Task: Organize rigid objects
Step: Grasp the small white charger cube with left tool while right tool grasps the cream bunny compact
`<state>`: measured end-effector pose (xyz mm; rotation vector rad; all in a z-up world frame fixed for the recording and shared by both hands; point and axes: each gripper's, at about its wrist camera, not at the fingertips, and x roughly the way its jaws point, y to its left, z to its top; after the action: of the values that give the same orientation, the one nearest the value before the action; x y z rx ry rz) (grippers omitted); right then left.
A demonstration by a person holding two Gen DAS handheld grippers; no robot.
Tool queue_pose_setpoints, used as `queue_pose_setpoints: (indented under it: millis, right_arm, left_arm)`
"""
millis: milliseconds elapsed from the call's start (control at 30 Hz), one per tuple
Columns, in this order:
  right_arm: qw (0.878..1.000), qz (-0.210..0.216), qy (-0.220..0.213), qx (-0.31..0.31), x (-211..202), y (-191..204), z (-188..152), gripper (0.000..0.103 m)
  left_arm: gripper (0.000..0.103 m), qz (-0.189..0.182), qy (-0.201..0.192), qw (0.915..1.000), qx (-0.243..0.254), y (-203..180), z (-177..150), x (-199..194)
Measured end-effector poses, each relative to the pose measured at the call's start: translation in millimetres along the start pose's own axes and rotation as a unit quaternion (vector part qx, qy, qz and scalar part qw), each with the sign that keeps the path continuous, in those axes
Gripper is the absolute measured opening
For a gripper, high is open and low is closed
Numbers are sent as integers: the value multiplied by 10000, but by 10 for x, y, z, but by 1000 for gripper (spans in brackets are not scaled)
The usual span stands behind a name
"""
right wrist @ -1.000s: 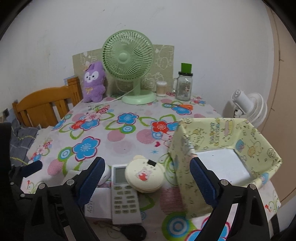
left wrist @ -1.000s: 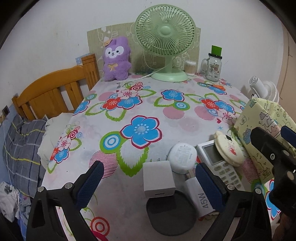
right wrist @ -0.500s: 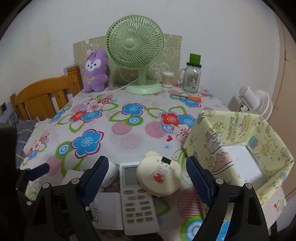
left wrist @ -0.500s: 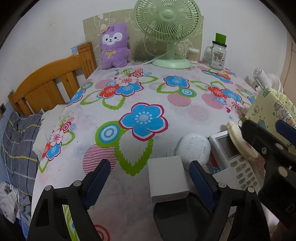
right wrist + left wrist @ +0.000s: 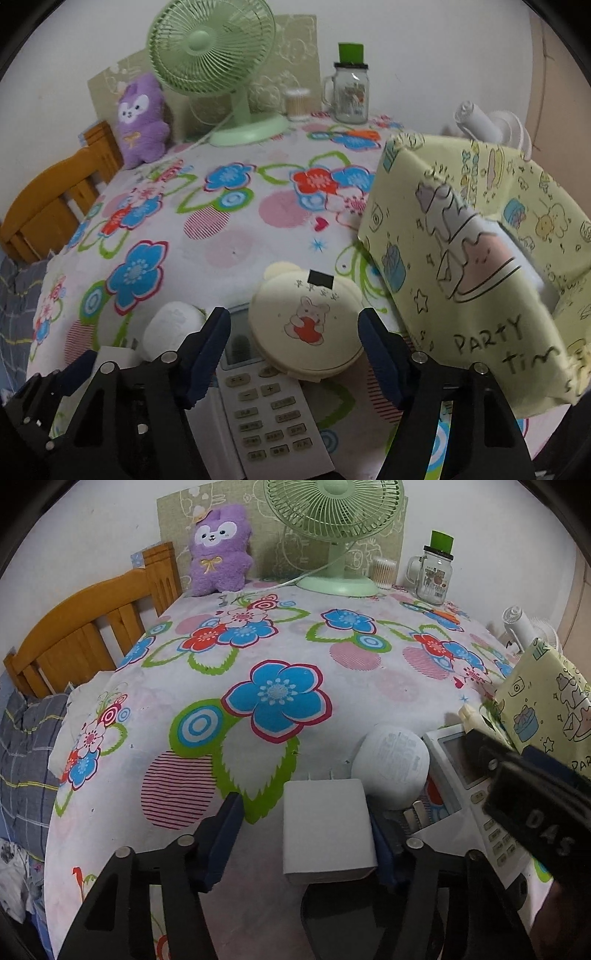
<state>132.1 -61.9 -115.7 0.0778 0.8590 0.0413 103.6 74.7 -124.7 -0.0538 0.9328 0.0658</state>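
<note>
We find the white charger block (image 5: 328, 830) on the floral tablecloth (image 5: 280, 642), between the left gripper (image 5: 306, 834) jaws, which have just been closing; one pad touches, the other stands clear. The right gripper (image 5: 295, 347), likewise narrowing, brackets the cream compact (image 5: 306, 325) atop the remote (image 5: 273, 406), untouched.

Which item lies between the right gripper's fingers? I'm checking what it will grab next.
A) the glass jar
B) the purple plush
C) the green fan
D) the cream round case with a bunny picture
D: in the right wrist view the cream round case sits between the right gripper fingers, resting partly on the remote control.
</note>
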Motion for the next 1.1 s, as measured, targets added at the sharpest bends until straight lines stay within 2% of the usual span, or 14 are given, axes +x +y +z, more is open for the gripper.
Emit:
queue_pose_setpoints:
  millis: [233, 567, 800, 1100]
  right_arm:
    - [9998, -14, 22, 182, 86, -35, 5, 74]
    - [9967, -228, -20, 773, 73, -119, -31, 76]
    - [9915, -106, 108, 1289, 122, -212, -43, 81]
    - [9950, -12, 14, 994, 113, -107, -20, 76]
  left_arm:
    - [40, -78, -33, 10000, -33, -31, 60, 30]
    - [40, -7, -30, 10000, -42, -40, 105, 56]
    - [40, -15, -41, 10000, -35, -38, 116, 63]
    - [40, -41, -73, 9999, -55, -38, 137, 39]
